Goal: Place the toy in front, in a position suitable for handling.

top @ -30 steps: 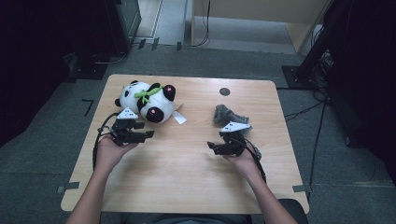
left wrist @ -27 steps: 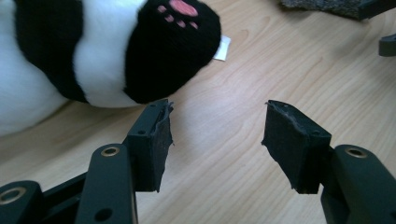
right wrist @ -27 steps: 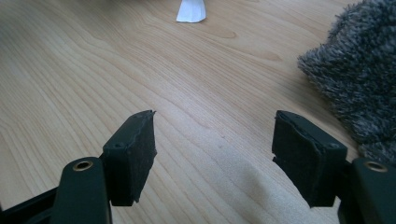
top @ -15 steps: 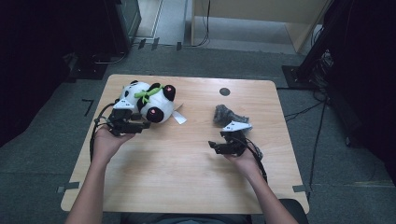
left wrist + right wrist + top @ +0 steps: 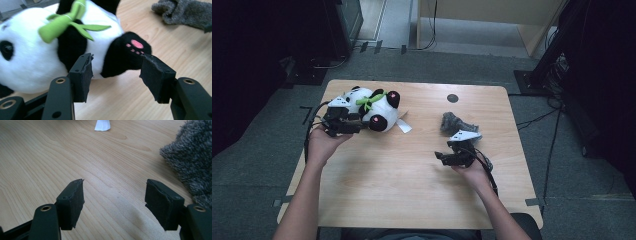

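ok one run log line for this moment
left claw: open, at panda plush paw | right claw: open, over bare table | grey plush: untouched

plush panda [image 5: 37, 57], matt wood table [image 5: 412, 190].

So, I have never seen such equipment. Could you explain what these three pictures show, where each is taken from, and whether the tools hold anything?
A person sits at a wooden table and holds a hand tool with two black jaws in each hand. The high view looks down from above. The two other pictures come from cameras that ride on the tools.

The left gripper is open, its jaws on either side of a black paw of the plush panda, not pressing it. The right gripper is open above bare wood, beside a grey fuzzy cloth. A small white tag lies by the panda. Nothing is held.
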Action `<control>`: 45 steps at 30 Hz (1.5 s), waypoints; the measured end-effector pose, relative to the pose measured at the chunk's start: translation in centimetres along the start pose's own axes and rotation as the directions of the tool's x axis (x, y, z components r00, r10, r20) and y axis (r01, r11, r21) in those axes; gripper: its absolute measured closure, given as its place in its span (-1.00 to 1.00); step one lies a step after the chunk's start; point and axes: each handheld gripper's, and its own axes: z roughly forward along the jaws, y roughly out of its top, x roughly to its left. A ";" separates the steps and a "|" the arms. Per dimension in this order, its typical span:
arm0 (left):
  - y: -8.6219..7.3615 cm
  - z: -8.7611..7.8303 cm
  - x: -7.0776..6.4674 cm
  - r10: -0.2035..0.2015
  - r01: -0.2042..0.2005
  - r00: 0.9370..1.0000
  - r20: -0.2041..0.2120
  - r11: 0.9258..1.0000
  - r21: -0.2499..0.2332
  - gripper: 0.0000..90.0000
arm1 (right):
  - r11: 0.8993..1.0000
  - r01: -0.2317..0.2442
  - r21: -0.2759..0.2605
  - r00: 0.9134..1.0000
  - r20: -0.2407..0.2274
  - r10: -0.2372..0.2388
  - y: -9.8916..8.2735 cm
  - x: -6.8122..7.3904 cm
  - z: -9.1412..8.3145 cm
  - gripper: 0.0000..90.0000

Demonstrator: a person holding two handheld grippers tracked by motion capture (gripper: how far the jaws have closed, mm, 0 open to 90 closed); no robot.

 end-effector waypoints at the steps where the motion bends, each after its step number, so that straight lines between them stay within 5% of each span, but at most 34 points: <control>1: 0.1 0.0 0.2 -0.004 0.004 1.000 -0.001 1.000 0.002 -0.05 | 1.000 0.000 0.000 1.000 0.000 0.000 0.0 0.0 0.0 -0.29; 15: 2.2 -0.4 2.7 -0.004 0.004 0.999 -0.050 1.000 0.002 0.00 | 1.000 -0.001 0.017 1.000 -0.012 0.001 -0.1 0.2 0.3 -0.28; 25: 3.3 1.0 4.7 0.005 -0.003 0.997 -0.077 1.000 0.026 0.03 | 1.000 0.001 0.017 1.000 -0.014 -0.001 -0.1 0.2 0.2 -0.27; 40: 2.9 3.0 5.7 -0.011 0.014 0.996 -0.091 0.999 0.034 0.51 | 1.000 0.004 -0.001 1.000 -0.013 -0.004 0.0 0.1 -0.1 -0.21; 45: 2.8 2.9 6.1 -0.047 0.049 0.997 -0.060 0.999 0.022 0.67 | 1.000 0.000 -0.006 1.000 -0.012 0.000 0.1 0.0 -0.3 -0.20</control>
